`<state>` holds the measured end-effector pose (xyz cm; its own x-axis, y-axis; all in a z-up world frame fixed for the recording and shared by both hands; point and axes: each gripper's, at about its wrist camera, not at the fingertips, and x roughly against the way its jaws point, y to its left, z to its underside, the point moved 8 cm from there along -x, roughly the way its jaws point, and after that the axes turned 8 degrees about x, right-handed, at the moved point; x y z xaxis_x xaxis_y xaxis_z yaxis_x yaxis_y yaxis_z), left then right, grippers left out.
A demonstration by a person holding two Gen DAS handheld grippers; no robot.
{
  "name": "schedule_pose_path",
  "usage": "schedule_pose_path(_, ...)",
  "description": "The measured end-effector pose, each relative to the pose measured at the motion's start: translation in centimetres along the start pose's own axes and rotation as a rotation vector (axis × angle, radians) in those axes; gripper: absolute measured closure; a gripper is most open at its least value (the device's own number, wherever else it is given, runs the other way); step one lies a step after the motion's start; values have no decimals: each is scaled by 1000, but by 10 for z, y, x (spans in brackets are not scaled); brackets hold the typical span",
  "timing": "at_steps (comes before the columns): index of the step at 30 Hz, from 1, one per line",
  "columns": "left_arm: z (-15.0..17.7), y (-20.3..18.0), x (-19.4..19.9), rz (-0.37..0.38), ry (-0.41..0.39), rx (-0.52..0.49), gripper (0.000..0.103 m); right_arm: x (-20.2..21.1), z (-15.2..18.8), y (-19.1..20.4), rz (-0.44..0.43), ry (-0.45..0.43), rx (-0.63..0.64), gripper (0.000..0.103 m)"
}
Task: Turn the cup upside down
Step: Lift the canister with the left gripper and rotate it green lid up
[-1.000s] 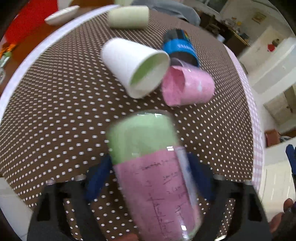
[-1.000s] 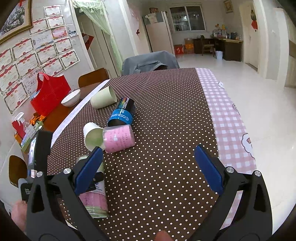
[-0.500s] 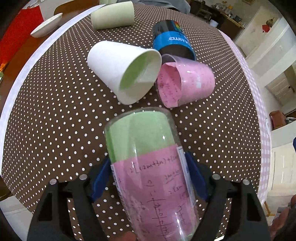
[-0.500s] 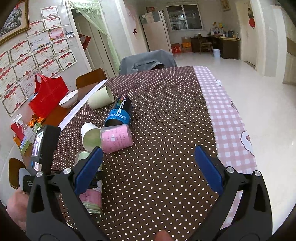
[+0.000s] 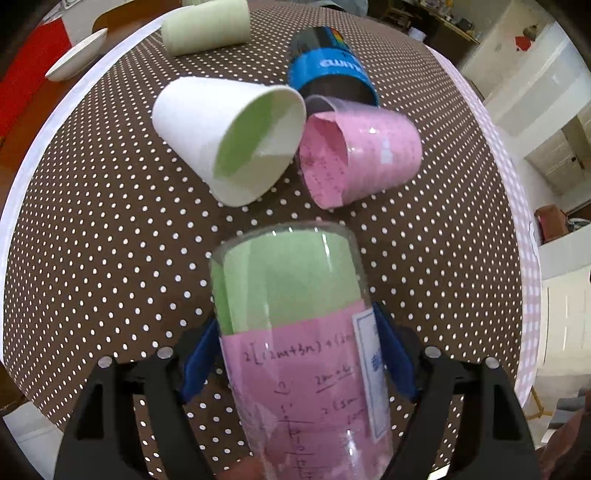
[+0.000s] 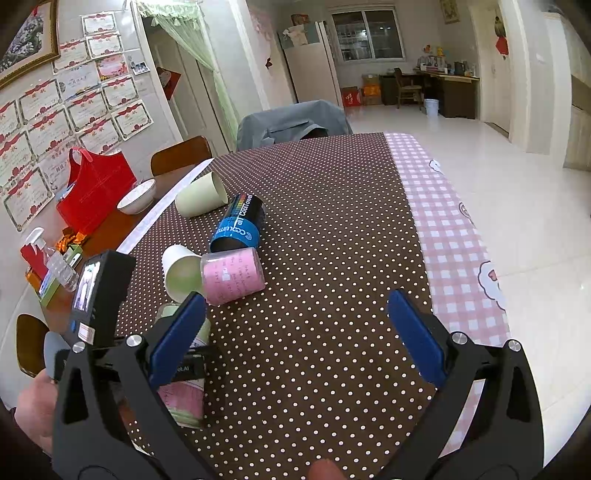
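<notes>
My left gripper (image 5: 295, 354) is shut on a clear glass cup (image 5: 295, 332) lined with green and pink paper. The cup's green end points away from me, above the dotted tablecloth. In the right wrist view the same cup (image 6: 184, 398) stands near the table's left front, partly hidden behind my blue finger. My right gripper (image 6: 299, 339) is open and empty above the table's near edge.
A white paper cup (image 5: 229, 136), a pink-lined clear cup (image 5: 362, 155), a blue and black can (image 5: 328, 66) and a pale green cup (image 5: 207, 29) lie on their sides on the brown dotted tablecloth (image 6: 332, 221). A white bowl (image 6: 136, 195) and red bag (image 6: 96, 188) sit far left.
The held cup and left gripper have drawn closer to the lying cups and tilted a little more upright. The right gripper has barely moved.
</notes>
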<state>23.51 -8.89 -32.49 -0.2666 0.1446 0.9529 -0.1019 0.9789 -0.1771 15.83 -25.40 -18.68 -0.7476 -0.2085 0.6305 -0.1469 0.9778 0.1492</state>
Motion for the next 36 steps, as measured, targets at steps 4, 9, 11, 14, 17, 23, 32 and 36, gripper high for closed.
schedule_pose_path(4,-3,-5,2,45,-22,17,30,1,-2,2,-1,-1,3,6)
schedule_pose_path(9,1,-4,10,52,-42,-14,30,4,-3,1,2,-8,-2,6)
schedule_pose_path(11,3,-4,11,59,-48,-30,31,8,-3,1,4,-14,-6,6)
schedule_pose_path(14,5,-3,16,72,-67,-42,31,14,-2,2,8,-22,-3,6)
schedule_pose_path(17,10,-5,37,103,-119,-70,32,20,-1,5,13,-29,1,6)
schedule_pose_path(23,22,-4,77,123,-259,-152,33,32,0,14,19,-44,11,6)
schedule_pose_path(32,30,10,130,121,-463,-163,34,54,2,27,33,-76,23,6)
schedule_pose_path(36,33,24,142,90,-530,-176,34,64,2,34,37,-94,30,6)
